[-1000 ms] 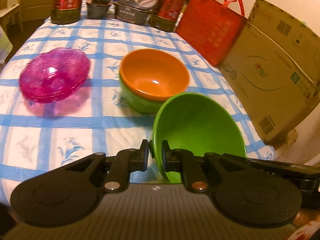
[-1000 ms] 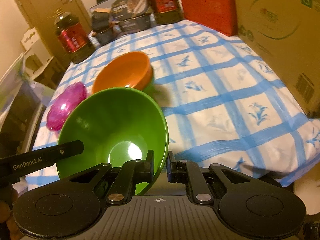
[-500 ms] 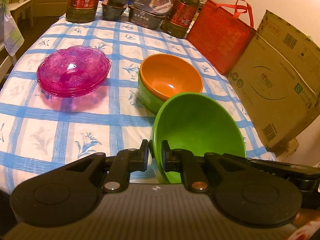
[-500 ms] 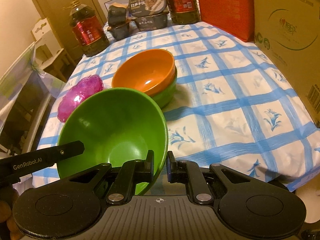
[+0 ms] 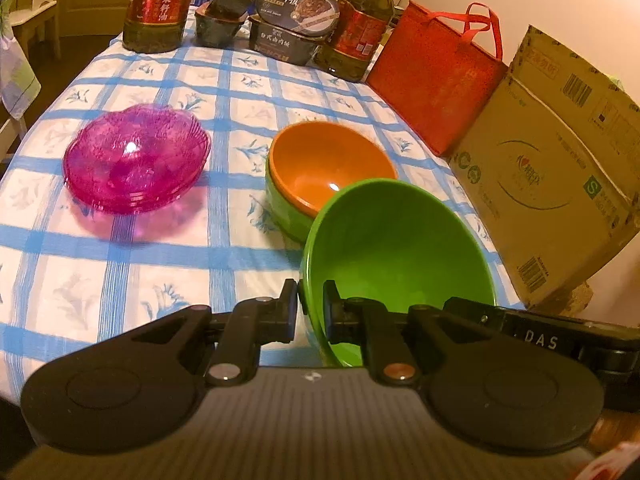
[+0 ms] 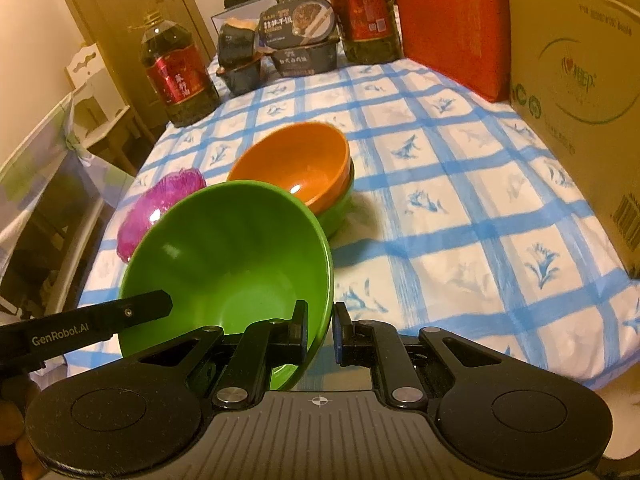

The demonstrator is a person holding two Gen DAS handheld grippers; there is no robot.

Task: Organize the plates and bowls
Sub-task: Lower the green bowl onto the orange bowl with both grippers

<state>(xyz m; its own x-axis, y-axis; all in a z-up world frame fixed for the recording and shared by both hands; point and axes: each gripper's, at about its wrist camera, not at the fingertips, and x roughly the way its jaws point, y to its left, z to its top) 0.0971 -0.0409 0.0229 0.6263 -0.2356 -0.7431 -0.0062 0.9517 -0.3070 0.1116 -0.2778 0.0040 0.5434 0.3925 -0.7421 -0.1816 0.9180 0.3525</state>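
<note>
Blue-and-white checked cloth (image 5: pixel 168 92) covers the table, with oil bottles and food boxes along the far edge and a red fabric bag (image 5: pixel 434 76) and brown cardboard carton (image 5: pixel 560 168) standing along the right side.

Item in hand: a large glossy green plastic bowl (image 5: pixel 400 256), tilted, held above the near edge of the table. The left gripper (image 5: pixel 311 306) is clamped on its left rim, one finger outside the wall and one inside. The right gripper (image 6: pixel 320 330) is pinched on the opposite rim in the same way. Both jaws stand narrow, closed on the thin wall.

Destination, as judged: the orange bowl nested in a second green bowl (image 5: pixel 324 172), just beyond the held bowl. A stack of translucent pink glass plates (image 5: pixel 134 164) sits well apart to the left.

Risks noted:
- Grip is on a thin, smooth rim at two points only. If the two hands drift apart or twist unevenly, the rim could slide out of one pair of pads and the bowl would swing or drop.
- The bowl is tilted. Lowered at this angle, its leading edge may strike the orange bowl's rim and shove the stack across the cloth rather than nest.
- The cloth may bunch if the stack is pushed.
- A wide swing to the right could meet the carton.
</note>
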